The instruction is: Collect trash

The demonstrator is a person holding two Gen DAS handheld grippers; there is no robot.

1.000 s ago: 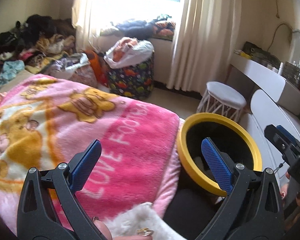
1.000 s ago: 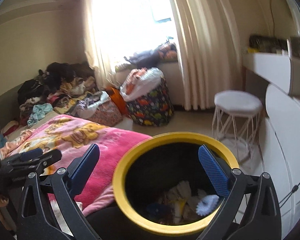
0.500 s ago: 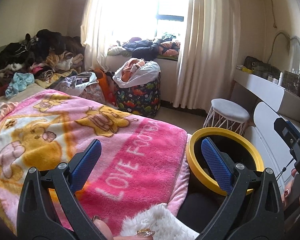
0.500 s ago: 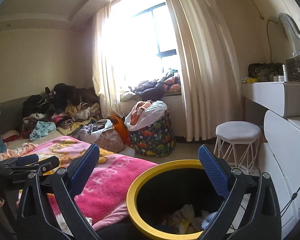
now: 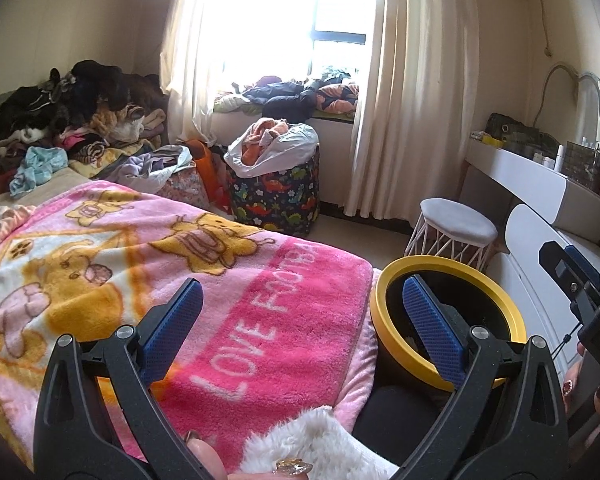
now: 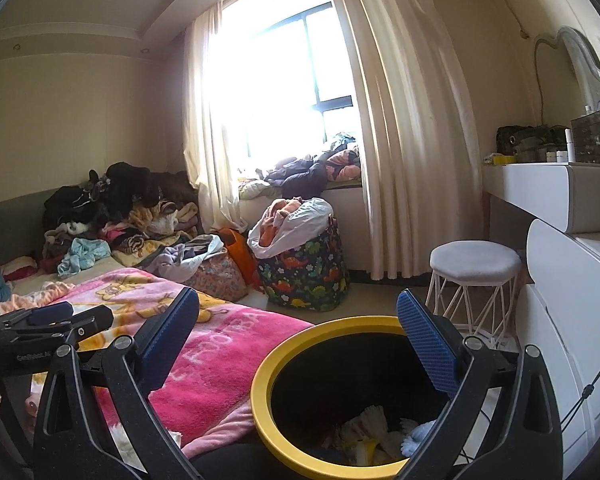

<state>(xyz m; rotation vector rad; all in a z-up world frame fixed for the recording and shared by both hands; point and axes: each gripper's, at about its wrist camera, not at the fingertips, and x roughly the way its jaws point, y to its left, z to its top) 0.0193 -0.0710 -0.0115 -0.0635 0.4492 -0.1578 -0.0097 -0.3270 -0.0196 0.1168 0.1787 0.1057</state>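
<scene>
The bed, under its pink cartoon blanket (image 5: 148, 264), fills the near left of the room, and no loose litter shows on it from either wrist view. Far left, heaped clothes (image 5: 72, 120) cover the bed's far end; these look like laundry rather than rubbish, so they should stay put. Near right, touching the blanket's edge, stands the bin (image 6: 284, 364), black inside with a yellow rim, and crumpled white and pale blue scraps (image 6: 380, 436) lie at its bottom. Beyond it sit a white stool (image 6: 474, 264) and a dinosaur-print basket (image 6: 308, 276) by the window.

Both tongs are released and carry nothing: the left gripper (image 5: 302, 322) hangs over the blanket with one finger across the bin's rim, and the right gripper (image 6: 300, 338) hovers just above the bin's mouth, jaws wide.

The step in hand looks like searching for the next piece of trash. To do it well, sweep the cameras slowly over the floor between bed and window and along the shelf at right, since the strong window glare hides small things. Keep the bin close and upright, and approach any scrap from above with the jaws spread wide.
</scene>
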